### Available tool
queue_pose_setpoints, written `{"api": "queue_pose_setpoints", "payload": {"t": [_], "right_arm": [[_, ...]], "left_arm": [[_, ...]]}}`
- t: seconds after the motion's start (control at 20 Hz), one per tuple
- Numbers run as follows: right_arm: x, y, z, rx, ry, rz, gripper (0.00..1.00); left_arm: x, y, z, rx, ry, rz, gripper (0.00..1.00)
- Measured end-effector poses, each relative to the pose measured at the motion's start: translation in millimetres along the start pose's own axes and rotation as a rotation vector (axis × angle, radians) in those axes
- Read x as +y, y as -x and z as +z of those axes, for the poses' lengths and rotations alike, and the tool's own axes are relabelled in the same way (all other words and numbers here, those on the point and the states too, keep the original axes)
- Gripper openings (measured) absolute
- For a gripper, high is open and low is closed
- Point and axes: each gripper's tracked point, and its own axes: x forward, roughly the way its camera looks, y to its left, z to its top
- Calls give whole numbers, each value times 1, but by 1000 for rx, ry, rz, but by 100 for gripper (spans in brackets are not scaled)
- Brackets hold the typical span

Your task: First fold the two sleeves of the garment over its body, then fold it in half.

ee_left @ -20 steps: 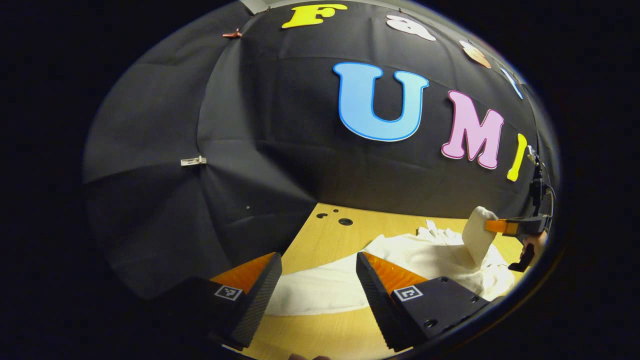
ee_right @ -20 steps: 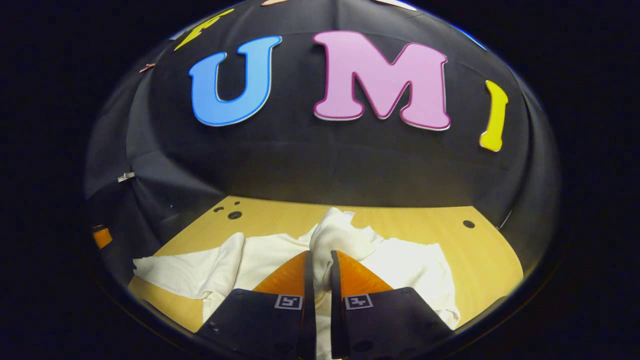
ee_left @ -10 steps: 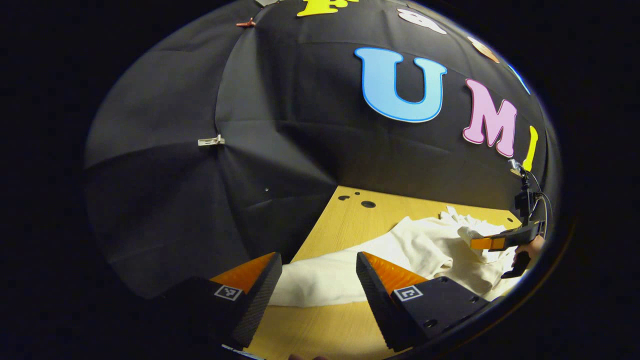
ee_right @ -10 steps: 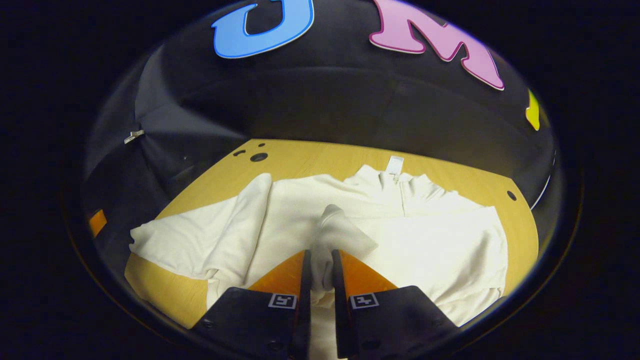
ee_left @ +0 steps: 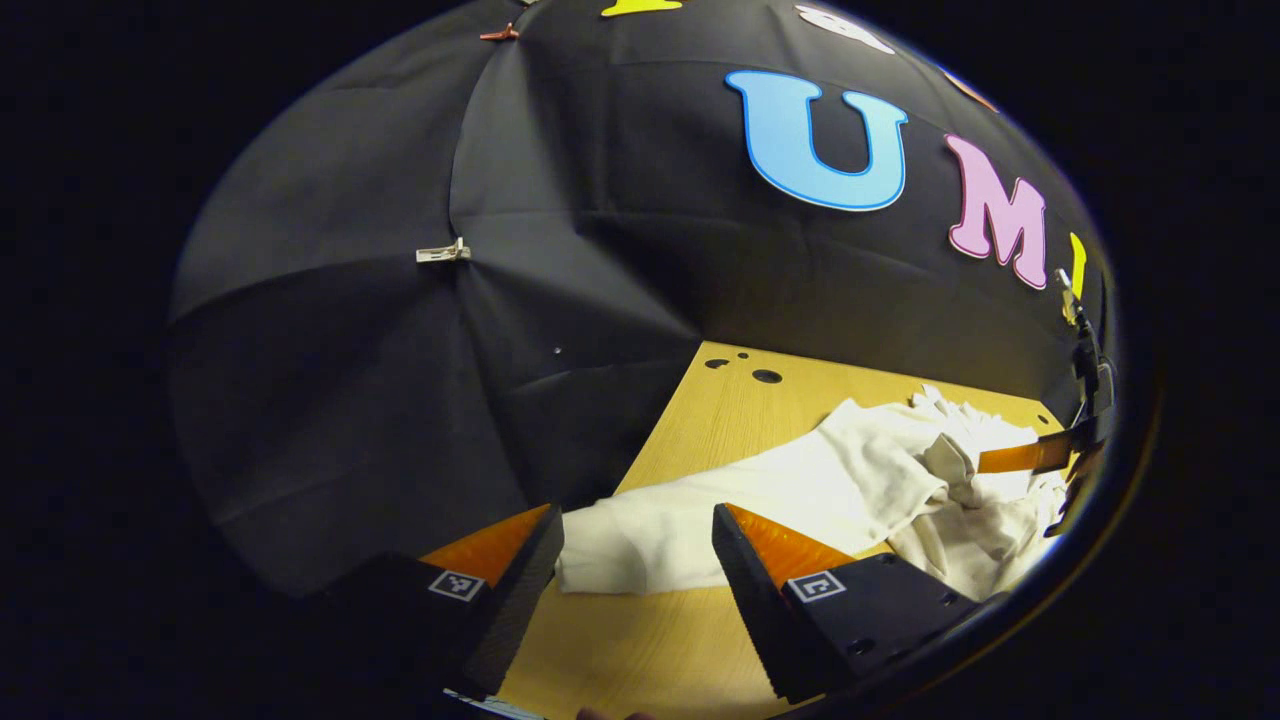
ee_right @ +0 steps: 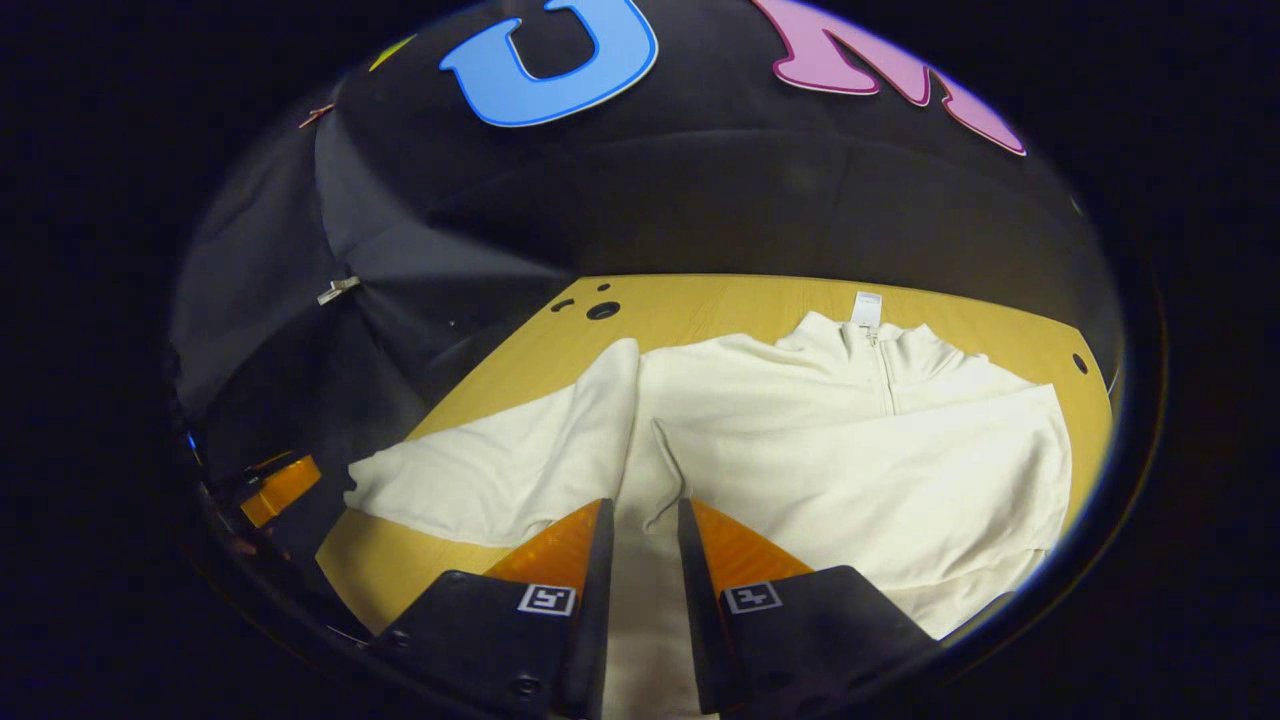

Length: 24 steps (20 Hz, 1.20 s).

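Right gripper view: the right gripper [ee_right: 640,540] has its jaws a little apart, with the white cloth of the garment [ee_right: 850,440] between them; whether they still pinch it I cannot tell. One sleeve [ee_right: 850,455] lies folded across the body, the other sleeve [ee_right: 500,470] spread out to the side on the table [ee_right: 720,300]. In the left gripper view, the left gripper [ee_left: 635,555] is wide open above the table, just before that sleeve's end.

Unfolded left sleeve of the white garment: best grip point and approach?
Grip the cuff end of the white fabric sleeve, lying flat and outstretched on the wooden table. Come low from the table's outer edge with the open left hand-held gripper, which already faces it.
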Motion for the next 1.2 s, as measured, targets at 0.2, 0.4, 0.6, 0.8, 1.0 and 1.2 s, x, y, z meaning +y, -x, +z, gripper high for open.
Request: {"api": "queue_pose_setpoints", "payload": {"t": [0.2, 0.4, 0.6, 0.8, 1.0, 1.2], "right_arm": [[-19, 42, 4, -45, 20, -40, 72], [-49, 85, -5, -65, -27, -105, 78], [-75, 118, -19, -70, -45, -162, 78], [-96, 139, -31, -57, -53, -203, 78], [-110, 154, -36, -64, -89, -226, 79], [-120, 166, -39, -70, -115, -234, 79]], "left_arm": [[7, 1, -7, 32, -27, 22, 94], [13, 7, -16, 96, -36, 53, 94], [16, 7, -23, 141, -45, 81, 95], [21, 7, -39, 225, -65, 106, 95], [20, 7, -53, 292, -39, 130, 98], [1, 2, -53, 313, -78, 74, 64]]}}
